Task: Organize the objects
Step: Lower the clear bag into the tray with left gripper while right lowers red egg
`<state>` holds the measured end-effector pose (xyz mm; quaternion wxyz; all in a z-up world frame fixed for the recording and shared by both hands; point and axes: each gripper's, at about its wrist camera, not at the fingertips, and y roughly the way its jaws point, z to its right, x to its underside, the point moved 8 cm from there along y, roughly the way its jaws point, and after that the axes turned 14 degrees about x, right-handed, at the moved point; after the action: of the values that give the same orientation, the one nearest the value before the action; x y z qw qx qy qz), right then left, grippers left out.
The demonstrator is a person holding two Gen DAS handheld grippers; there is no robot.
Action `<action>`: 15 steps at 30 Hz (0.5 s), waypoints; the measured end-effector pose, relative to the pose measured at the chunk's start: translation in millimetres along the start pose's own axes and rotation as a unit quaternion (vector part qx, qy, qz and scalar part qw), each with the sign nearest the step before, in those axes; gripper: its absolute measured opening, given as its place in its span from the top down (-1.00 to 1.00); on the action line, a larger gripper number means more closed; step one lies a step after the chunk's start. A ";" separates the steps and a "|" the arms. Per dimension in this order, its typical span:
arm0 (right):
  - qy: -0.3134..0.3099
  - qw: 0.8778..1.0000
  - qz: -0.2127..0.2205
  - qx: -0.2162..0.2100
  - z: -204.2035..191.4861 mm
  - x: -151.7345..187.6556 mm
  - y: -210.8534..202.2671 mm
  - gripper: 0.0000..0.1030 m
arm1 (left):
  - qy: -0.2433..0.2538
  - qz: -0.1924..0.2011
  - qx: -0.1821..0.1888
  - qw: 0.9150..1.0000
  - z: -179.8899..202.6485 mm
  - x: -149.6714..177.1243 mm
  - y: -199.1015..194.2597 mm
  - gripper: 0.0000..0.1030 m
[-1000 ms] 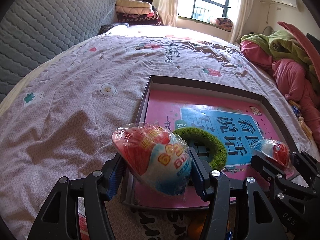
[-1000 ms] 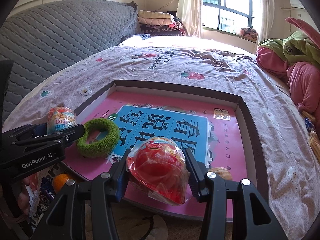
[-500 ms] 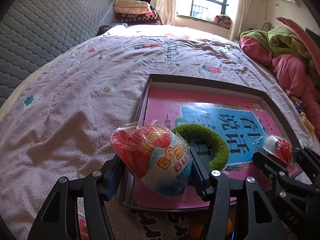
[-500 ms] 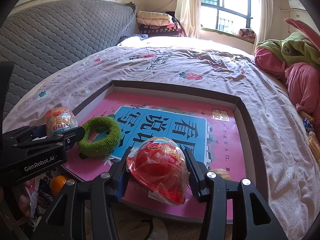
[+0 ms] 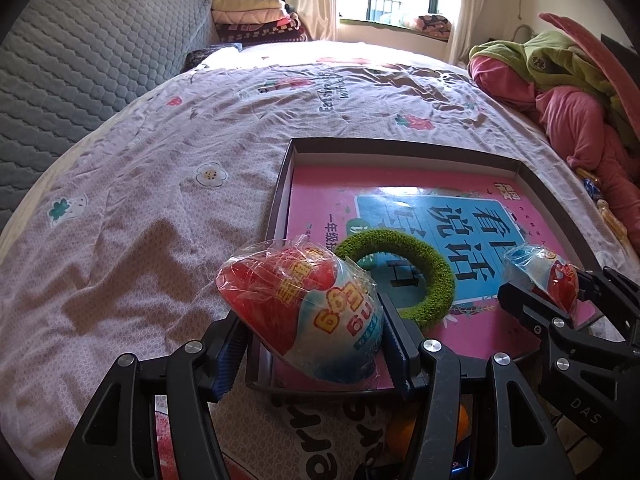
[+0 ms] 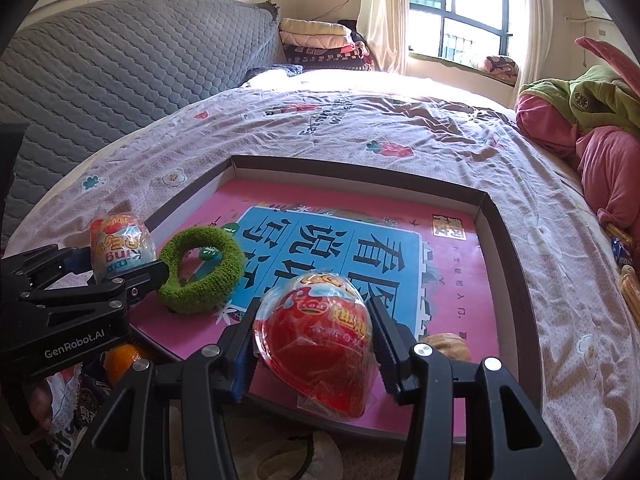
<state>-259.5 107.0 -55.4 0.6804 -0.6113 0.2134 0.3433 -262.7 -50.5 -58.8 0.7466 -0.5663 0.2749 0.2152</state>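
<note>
Pink and glossy, a large children's book [image 6: 452,280] with a blue title panel lies flat inside a shallow dark-rimmed cardboard box lid [image 6: 508,248] on a lilac flower-print bedsheet [image 5: 140,208]. Above the lid's near edge, the left hand-held gripper [image 5: 312,336] clamps a cellophane-wrapped egg-shaped toy, red at one end and pale blue at the other [image 5: 304,312], both pads pressed against its sides. The right hand-held gripper [image 6: 316,344] grips a second wrapped egg-shaped toy with a mostly red shell [image 6: 316,340] over the same near edge, further along the lid from the left one. Between the two eggs, a fuzzy green fabric ring [image 6: 204,272] rests on the book in the lid's near left corner. A small orange-brown object [image 6: 444,344] lies on the book just beside the right gripper's far finger; what it is cannot be told. Just outside the lid's near rim, an orange fruit [image 6: 120,360] sits among printed wrappers. Beyond the lid, a grey quilted headboard [image 6: 120,80], folded blankets [image 6: 320,44] and a heap of pink and green bedding [image 6: 592,128] line the bed.
</note>
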 end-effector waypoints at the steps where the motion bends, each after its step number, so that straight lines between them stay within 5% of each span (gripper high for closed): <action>1: -0.001 1.000 0.000 -0.001 -0.7 0.3 -0.2 0.01 | 0.001 -0.001 0.001 1.000 0.3 0.3 -0.8 -0.19; 15: 0.006 1.000 -0.009 -0.005 1.9 2.9 -2.7 0.01 | 0.012 0.000 0.001 1.000 -1.6 2.5 -8.6 -0.22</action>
<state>-255.9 109.5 -55.3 0.6792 -0.6187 0.2104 0.3342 -255.6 -54.3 -54.5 0.7437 -0.5681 0.2839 0.2088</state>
